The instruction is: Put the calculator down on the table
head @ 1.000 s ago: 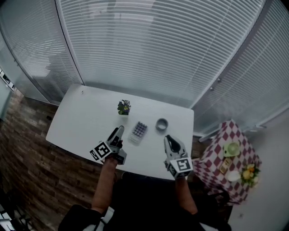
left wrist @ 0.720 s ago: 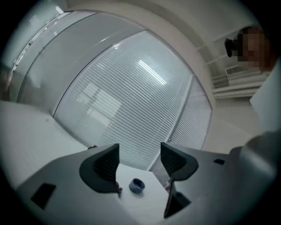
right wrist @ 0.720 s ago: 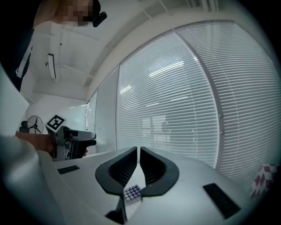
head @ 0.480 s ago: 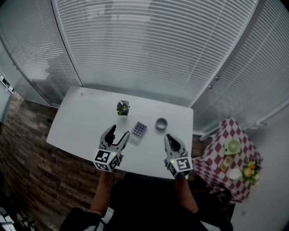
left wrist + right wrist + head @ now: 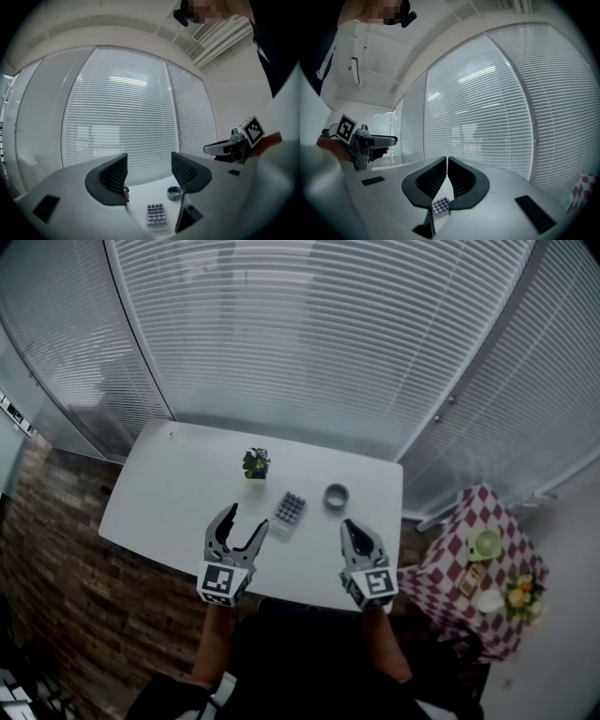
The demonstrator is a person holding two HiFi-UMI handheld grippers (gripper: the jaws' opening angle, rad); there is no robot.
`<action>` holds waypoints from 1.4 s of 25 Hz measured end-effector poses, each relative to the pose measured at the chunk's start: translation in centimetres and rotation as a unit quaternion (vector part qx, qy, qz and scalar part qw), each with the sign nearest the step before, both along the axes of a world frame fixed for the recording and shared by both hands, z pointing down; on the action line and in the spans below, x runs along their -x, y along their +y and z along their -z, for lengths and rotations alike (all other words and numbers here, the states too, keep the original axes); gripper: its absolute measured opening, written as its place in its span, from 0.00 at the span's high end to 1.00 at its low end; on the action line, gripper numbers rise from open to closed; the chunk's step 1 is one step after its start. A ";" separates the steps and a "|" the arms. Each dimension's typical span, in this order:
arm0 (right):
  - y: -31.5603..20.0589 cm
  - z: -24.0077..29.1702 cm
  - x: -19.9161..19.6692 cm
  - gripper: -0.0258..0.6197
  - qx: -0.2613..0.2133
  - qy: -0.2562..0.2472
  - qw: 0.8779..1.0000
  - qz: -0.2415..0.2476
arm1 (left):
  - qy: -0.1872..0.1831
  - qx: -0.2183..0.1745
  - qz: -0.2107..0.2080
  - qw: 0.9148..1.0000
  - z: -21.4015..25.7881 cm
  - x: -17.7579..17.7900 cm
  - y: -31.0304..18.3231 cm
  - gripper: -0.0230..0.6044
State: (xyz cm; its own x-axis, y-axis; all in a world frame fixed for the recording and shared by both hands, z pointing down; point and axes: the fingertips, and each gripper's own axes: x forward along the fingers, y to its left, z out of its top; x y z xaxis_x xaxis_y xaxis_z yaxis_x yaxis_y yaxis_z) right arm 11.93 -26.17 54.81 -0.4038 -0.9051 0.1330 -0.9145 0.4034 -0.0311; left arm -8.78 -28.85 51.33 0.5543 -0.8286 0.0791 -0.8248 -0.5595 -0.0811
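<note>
The calculator lies flat on the white table, grey keys up, with nothing holding it. It also shows in the left gripper view as the calculator, below and ahead of the jaws. My left gripper hovers just left of it and nearer the front edge, open and empty; the left gripper shows a wide gap between its pads. My right gripper hangs to the right of the calculator, shut on nothing. In its own view the right gripper has its pads together above the calculator.
A grey tape roll sits just right of the calculator, and a small potted plant stands behind it. Window blinds curve round the table's far side. A checked side table with dishes stands at the right.
The left gripper has turned level, its jaws have spread open, and it has drawn back a little toward the table's front edge. The calculator and the right gripper have stayed put.
</note>
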 end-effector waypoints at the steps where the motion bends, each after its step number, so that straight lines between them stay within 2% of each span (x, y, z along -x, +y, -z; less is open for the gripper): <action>1: 0.0 0.2 0.0 0.95 -0.003 -0.002 1.000 0.001 | 0.006 -0.001 0.002 1.000 0.2 0.0 0.1 0.53; 4: 0.1 0.3 0.0 0.95 -0.011 0.003 1.000 0.000 | 0.034 -0.011 0.014 0.999 1.3 0.1 0.4 0.53; 8: -0.1 0.7 0.0 0.95 -0.015 0.013 1.000 0.001 | 0.034 -0.021 0.023 0.999 1.6 0.3 0.4 0.54; 9: 0.0 0.7 0.0 0.95 -0.014 0.011 1.000 0.000 | 0.033 -0.023 0.027 0.999 1.6 0.4 0.5 0.57; 11: 0.2 0.7 -0.1 0.95 -0.017 0.010 1.000 0.001 | 0.033 -0.028 0.027 0.999 1.7 0.3 0.9 0.88; 12: 0.2 0.8 0.0 0.95 -0.019 0.010 1.000 0.002 | 0.030 -0.030 0.017 0.999 1.7 0.0 1.1 0.95; 14: 0.2 1.1 0.2 0.95 -0.023 0.009 1.000 0.006 | 0.016 -0.043 0.001 0.999 1.9 -0.6 1.4 0.95; 20: 0.1 1.4 0.7 0.95 -0.024 0.008 1.000 0.011 | -0.012 -0.091 -0.011 0.996 3.1 -1.7 2.3 0.95; 24: 0.4 1.5 1.3 0.95 -0.039 0.030 0.998 0.035 | 0.015 -0.081 -0.002 0.997 3.3 -1.3 2.1 0.95; 27: 0.5 1.5 1.4 0.95 -0.034 0.019 0.999 0.037 | 0.032 -0.085 -0.005 0.996 3.7 -1.2 2.3 0.95; 35: 0.3 2.1 1.5 0.95 -0.034 -0.001 0.999 0.040 | 0.017 -0.075 -0.006 0.997 3.2 -1.5 2.0 0.95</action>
State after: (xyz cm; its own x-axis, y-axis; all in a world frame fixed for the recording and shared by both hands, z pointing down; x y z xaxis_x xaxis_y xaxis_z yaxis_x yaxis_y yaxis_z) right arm 10.47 -25.88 52.68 -0.4747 -0.8772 0.0725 -0.8796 0.4757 -0.0031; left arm -7.33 -26.84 48.16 0.5647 -0.8227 -0.0647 -0.8217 -0.5532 -0.1371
